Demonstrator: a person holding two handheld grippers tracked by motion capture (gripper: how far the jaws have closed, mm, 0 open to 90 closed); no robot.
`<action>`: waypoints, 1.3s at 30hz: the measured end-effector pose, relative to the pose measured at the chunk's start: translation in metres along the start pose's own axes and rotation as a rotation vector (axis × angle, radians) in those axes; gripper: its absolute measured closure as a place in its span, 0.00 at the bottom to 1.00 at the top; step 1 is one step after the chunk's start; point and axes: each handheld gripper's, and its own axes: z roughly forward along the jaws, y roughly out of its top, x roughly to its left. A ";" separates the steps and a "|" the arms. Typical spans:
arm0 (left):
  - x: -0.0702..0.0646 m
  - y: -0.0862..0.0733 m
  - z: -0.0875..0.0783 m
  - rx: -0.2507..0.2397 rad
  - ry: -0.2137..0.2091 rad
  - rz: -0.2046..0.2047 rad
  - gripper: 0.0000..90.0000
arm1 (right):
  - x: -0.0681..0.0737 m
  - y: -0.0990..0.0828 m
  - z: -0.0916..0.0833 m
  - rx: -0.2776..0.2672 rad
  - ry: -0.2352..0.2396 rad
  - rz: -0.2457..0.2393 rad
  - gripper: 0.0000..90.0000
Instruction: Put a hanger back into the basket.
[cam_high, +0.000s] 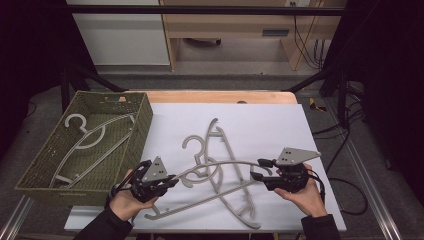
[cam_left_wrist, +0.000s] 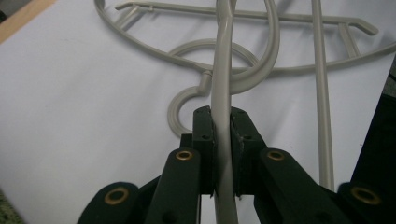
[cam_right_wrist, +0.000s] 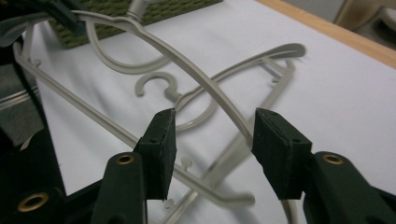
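The left gripper (cam_high: 167, 182) is clamped on one end of a grey hanger (cam_high: 220, 164); in the left gripper view its two pads press the hanger's rod (cam_left_wrist: 223, 140) from both sides. From there the hanger arches across toward the right gripper (cam_high: 260, 169). The right gripper's jaws stand spread apart. In the right gripper view the curved arm of the hanger (cam_right_wrist: 205, 88) runs between the pads, close against the right-hand pad (cam_right_wrist: 275, 149); whether it touches cannot be told. The left-hand pad is clear of it.

A second hanger (cam_high: 232, 165) lies flat on the white sheet (cam_high: 280, 125) beneath the held one, its hook (cam_high: 192, 142) pointing toward the basket. The two cross near the middle of the sheet.

A green woven basket (cam_high: 37, 170) stands at the left edge of the table, just beside the left gripper, with a third hanger (cam_high: 90, 137) lying inside it.

The white sheet covers a wooden tabletop (cam_high: 220, 96), whose far edge shows bare. Beyond the table stand light wooden furniture (cam_high: 240, 25) and a grey floor; cables (cam_high: 350, 145) trail at the right.
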 end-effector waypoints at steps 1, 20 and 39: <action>0.001 0.000 -0.003 -0.008 0.008 -0.004 0.92 | -0.002 -0.001 -0.003 -0.011 -0.015 0.013 0.52; 0.028 0.000 -0.058 -0.143 0.159 -0.088 0.92 | -0.018 -0.027 -0.023 -0.145 -0.229 0.158 0.11; 0.070 0.011 -0.107 -0.200 0.271 -0.108 0.92 | -0.026 -0.041 -0.030 -0.171 -0.285 0.237 0.04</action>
